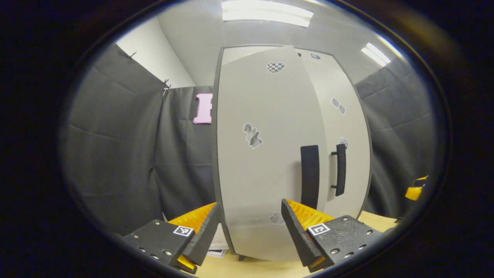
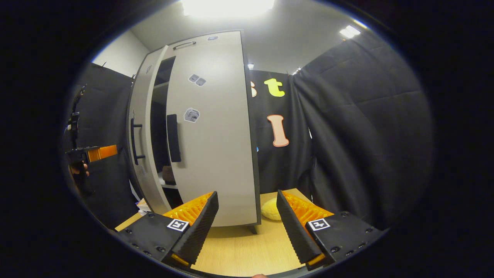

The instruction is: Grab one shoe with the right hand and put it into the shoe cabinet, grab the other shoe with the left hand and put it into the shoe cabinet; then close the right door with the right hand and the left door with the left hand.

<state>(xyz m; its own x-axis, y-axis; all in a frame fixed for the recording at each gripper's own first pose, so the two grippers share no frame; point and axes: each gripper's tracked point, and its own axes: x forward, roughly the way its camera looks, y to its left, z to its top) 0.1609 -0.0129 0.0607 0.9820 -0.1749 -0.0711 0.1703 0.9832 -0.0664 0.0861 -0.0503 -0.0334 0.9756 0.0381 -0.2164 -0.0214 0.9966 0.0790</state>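
The grey shoe cabinet stands on a wooden table [image 2: 235,247]. In the left gripper view its left door [image 1: 266,154] is close in front of me, with a black handle [image 1: 310,175] beside the right door's handle [image 1: 340,170]. My left gripper [image 1: 251,231] is open and empty, just short of the left door's lower part. In the right gripper view the right door [image 2: 216,135] is almost closed and the left door [image 2: 141,127] stands slightly ajar. The dark gap between them shows a shelf with a brownish shape [image 2: 168,174], possibly a shoe. My right gripper [image 2: 245,220] is open and empty.
A yellow soft object [image 2: 270,208] lies on the table right of the cabinet. Papers [image 1: 220,243] lie by the cabinet's left foot. The left gripper [image 2: 92,153], held by a hand [image 2: 77,170], shows far left; the right gripper's orange part [image 1: 415,191] shows far right. Black cloth walls surround the table.
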